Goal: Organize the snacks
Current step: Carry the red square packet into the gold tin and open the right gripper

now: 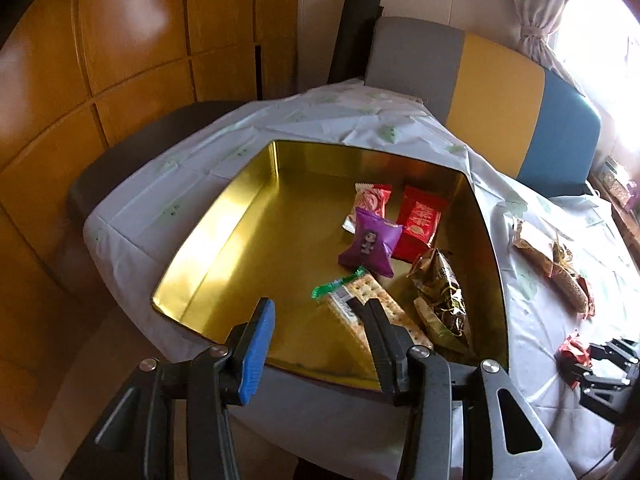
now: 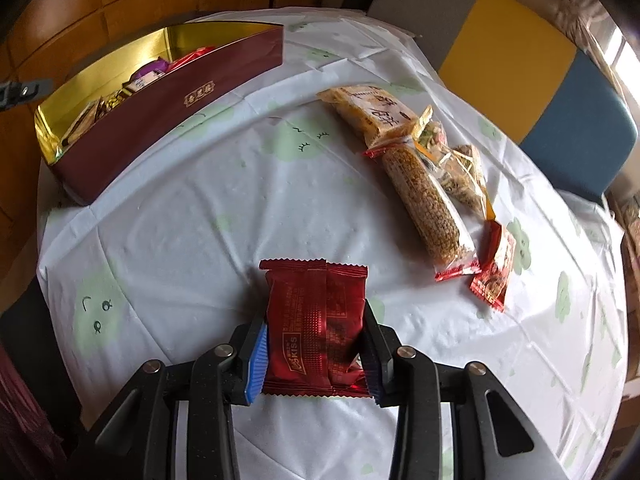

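A tin box (image 1: 224, 232) with a gold inside stands on the white-clothed table; its dark red outer wall (image 2: 168, 112) shows in the right wrist view. In it lie a purple packet (image 1: 370, 246), a red packet (image 1: 418, 224), a pink packet (image 1: 370, 202), a cracker packet (image 1: 360, 300) and a brown-gold packet (image 1: 444, 300). My left gripper (image 1: 320, 312) hovers open over the box's near side, nothing between its pads. My right gripper (image 2: 315, 328) is shut on a dark red packet (image 2: 312, 292) resting on the cloth; this packet (image 1: 572, 356) also shows in the left wrist view.
Loose snacks lie on the cloth right of the box: a yellow packet (image 2: 368, 112), a long grain bar (image 2: 424, 200), a clear mixed packet (image 2: 460, 168) and a small red packet (image 2: 494, 272). A grey, yellow and blue chair back (image 1: 500, 120) stands behind the table, wooden panels (image 1: 120, 60) to the left.
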`<state>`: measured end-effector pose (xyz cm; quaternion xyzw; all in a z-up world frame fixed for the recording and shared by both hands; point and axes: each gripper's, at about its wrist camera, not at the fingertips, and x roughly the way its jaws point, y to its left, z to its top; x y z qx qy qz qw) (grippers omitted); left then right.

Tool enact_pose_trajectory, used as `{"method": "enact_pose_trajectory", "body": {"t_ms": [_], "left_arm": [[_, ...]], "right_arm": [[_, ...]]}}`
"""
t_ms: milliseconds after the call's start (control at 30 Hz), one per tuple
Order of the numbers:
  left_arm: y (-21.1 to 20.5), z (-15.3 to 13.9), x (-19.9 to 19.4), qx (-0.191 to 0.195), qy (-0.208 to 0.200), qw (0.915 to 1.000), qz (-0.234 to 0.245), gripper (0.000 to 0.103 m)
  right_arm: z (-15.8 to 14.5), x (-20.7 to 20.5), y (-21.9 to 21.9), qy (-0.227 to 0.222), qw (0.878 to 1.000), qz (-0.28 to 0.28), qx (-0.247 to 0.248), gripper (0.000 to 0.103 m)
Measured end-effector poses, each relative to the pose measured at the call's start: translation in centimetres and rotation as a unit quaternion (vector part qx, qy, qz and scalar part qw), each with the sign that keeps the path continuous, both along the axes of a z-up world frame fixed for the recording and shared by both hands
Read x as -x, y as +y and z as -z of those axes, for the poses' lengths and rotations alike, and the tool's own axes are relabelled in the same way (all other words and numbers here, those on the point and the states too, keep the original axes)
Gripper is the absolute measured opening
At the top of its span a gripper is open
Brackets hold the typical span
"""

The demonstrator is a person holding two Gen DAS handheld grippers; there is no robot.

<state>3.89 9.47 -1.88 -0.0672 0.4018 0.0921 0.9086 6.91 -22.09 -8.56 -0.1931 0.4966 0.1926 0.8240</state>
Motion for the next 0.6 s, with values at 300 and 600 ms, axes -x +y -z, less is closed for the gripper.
{"method": "enact_pose_trajectory", "body": {"t_ms": [300, 600], "left_arm": [[0.0, -0.4, 0.6, 0.004, -0.017, 0.9997, 0.018, 0.047], [0.3, -0.5, 1.4, -0.017, -0.032, 0.9991, 0.021, 0.047]], "right_arm": [[-0.1, -1.5, -0.2, 0.037, 0.998, 0.056, -0.006, 0.039], [-0.1, -1.5, -0.7, 0.028, 0.992, 0.119, -0.029, 0.039]]}}
